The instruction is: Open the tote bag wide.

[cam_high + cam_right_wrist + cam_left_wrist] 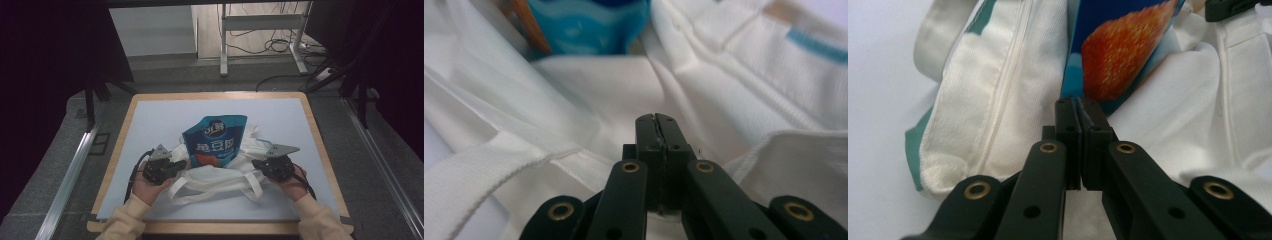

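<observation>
The blue snack pouch [216, 141] has its lower part hidden inside the white cloth bag [220, 176]. Its printed lettering is too small to read, and whether either gripper's closed jaws pinch cloth is perhaps undecidable.

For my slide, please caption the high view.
Both grippers, left and right, shut at a white bag holding a blue pouch.

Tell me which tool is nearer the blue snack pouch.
Left. The left tool sits at the pouch's lower left edge, tips almost against it. The right tool is farther off to the pouch's right, over the white bag.
</observation>
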`<action>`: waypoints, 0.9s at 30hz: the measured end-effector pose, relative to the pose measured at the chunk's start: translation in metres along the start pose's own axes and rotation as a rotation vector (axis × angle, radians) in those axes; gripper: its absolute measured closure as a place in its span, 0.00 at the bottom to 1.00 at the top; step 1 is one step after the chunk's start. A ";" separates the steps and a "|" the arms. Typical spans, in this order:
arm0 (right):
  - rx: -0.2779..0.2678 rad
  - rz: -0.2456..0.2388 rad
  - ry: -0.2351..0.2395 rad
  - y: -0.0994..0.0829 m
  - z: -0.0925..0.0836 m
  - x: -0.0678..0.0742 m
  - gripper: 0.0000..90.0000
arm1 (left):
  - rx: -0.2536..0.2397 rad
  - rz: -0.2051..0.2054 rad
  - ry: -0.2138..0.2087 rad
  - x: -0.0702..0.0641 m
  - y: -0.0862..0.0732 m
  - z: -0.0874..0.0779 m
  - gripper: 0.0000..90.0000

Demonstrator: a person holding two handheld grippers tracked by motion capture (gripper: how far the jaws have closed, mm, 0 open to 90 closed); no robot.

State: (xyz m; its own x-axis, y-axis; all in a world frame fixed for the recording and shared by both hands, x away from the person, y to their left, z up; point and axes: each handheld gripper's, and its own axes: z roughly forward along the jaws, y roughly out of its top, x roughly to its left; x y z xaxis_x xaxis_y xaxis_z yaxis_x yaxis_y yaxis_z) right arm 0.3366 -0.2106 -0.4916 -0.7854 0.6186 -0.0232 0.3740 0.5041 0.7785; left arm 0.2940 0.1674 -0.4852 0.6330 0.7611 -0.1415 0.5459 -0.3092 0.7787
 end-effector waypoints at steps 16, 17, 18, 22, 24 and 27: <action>0.006 -0.073 0.081 0.019 0.014 0.033 0.99 | 0.060 0.005 0.045 0.005 0.017 0.013 1.00; 0.009 -0.073 0.083 0.018 0.014 0.033 0.99 | 0.062 0.004 0.048 0.006 0.017 0.014 1.00; 0.012 -0.071 0.085 0.018 0.015 0.034 0.99 | 0.065 0.003 0.051 0.007 0.017 0.015 1.00; 0.033 -0.073 0.094 0.014 0.020 0.036 0.99 | 0.092 0.008 0.075 0.012 0.019 0.023 1.00; 0.040 -0.068 0.099 0.011 0.021 0.038 0.99 | 0.108 0.004 0.090 0.017 0.019 0.029 1.00; 0.048 -0.072 0.106 0.007 0.021 0.039 0.99 | 0.119 -0.012 0.096 0.022 0.020 0.036 1.00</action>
State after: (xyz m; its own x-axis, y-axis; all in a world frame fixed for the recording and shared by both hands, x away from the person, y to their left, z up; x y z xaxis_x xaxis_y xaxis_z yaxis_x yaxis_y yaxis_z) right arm 0.3190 -0.1699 -0.5004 -0.8576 0.5143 -0.0093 0.3364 0.5745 0.7462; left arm 0.3389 0.1578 -0.4948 0.5733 0.8147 -0.0867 0.6183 -0.3608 0.6983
